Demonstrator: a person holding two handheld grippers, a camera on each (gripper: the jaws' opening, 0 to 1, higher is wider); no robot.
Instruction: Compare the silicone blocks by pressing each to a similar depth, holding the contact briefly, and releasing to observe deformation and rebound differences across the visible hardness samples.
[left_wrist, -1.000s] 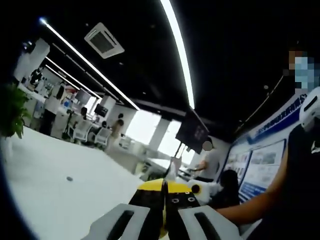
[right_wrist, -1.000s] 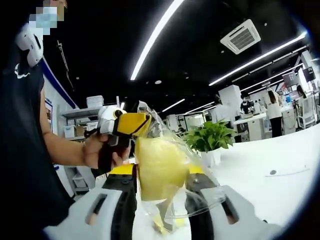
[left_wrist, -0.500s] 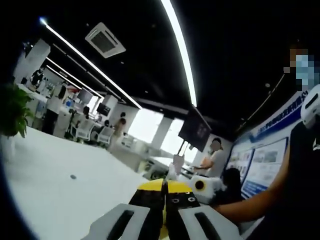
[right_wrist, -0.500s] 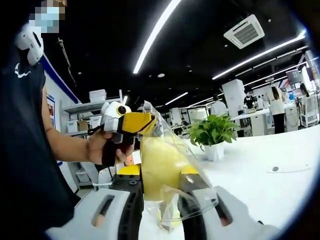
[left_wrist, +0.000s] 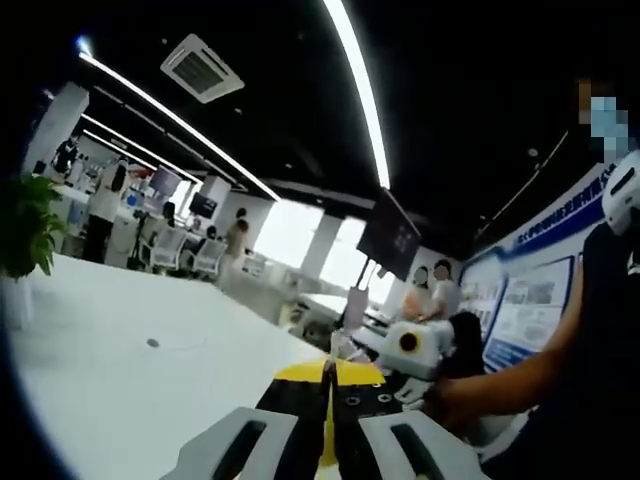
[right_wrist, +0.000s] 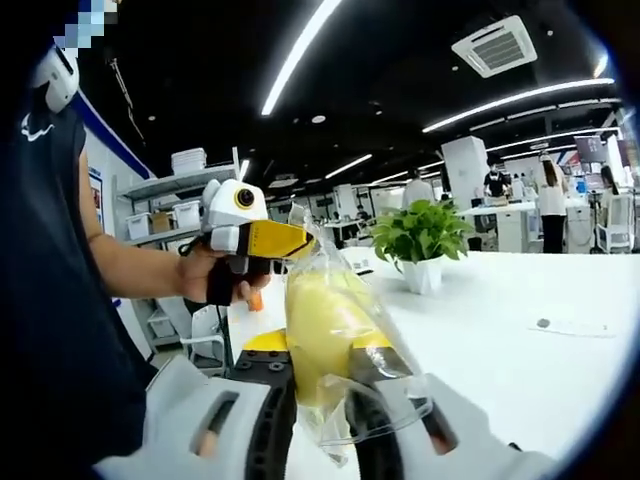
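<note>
Pressing has not begun: right tongs (right_wrist: 318, 400) squeeze a bagged yellow block (right_wrist: 322, 325), left tongs (right_wrist: 290, 243) pinch the bag's top (next, unwrap it).

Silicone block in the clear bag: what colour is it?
Pale yellow; the silicone block shows best in the right gripper view, inside the clear bag.

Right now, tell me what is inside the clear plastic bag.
Inside the clear plastic bag sits a yellow block. The right hand-held gripper, shut on the bag, covers its bottom end.
</note>
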